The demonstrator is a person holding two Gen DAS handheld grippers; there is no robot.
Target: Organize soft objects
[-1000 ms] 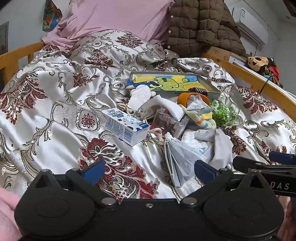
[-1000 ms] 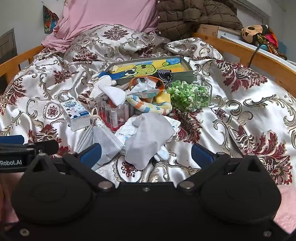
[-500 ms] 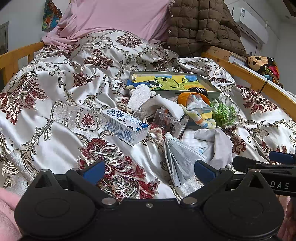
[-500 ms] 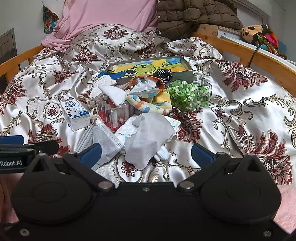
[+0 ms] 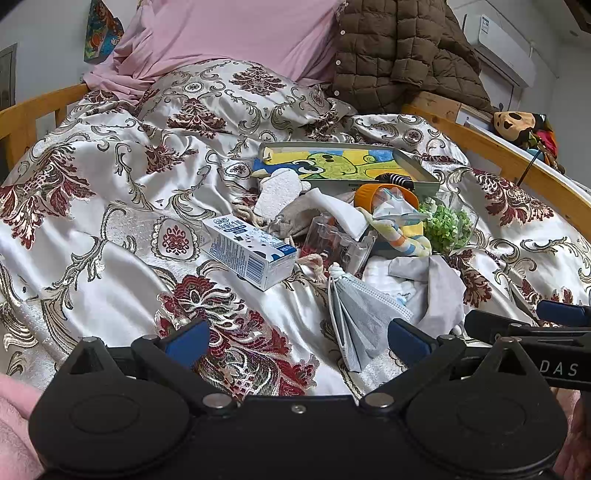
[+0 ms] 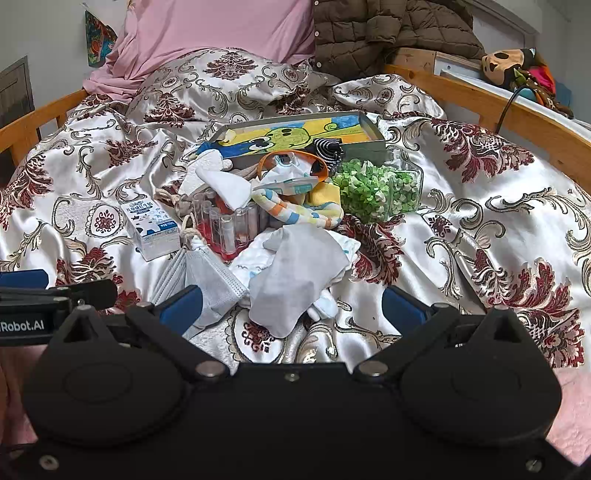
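A pile of soft things lies mid-bed: a grey cloth (image 6: 295,273) (image 5: 439,291), folded grey face masks (image 6: 207,280) (image 5: 360,317), a striped sock (image 6: 299,214) (image 5: 402,236), a white cloth (image 6: 225,184) and a printed mask (image 6: 291,177) in an orange ring. A tray with a cartoon picture (image 6: 295,134) (image 5: 332,162) lies behind them. My left gripper (image 5: 295,338) is open and empty, near the masks. My right gripper (image 6: 291,306) is open and empty, just before the grey cloth.
A milk carton (image 5: 251,254) (image 6: 153,229) lies left of the pile. A clear rack of tubes (image 6: 225,229) and a glass jar of green bits (image 6: 380,192) sit in it. Wooden bed rails (image 6: 480,99), pink pillow (image 6: 221,29) and brown jacket (image 6: 388,26) lie behind.
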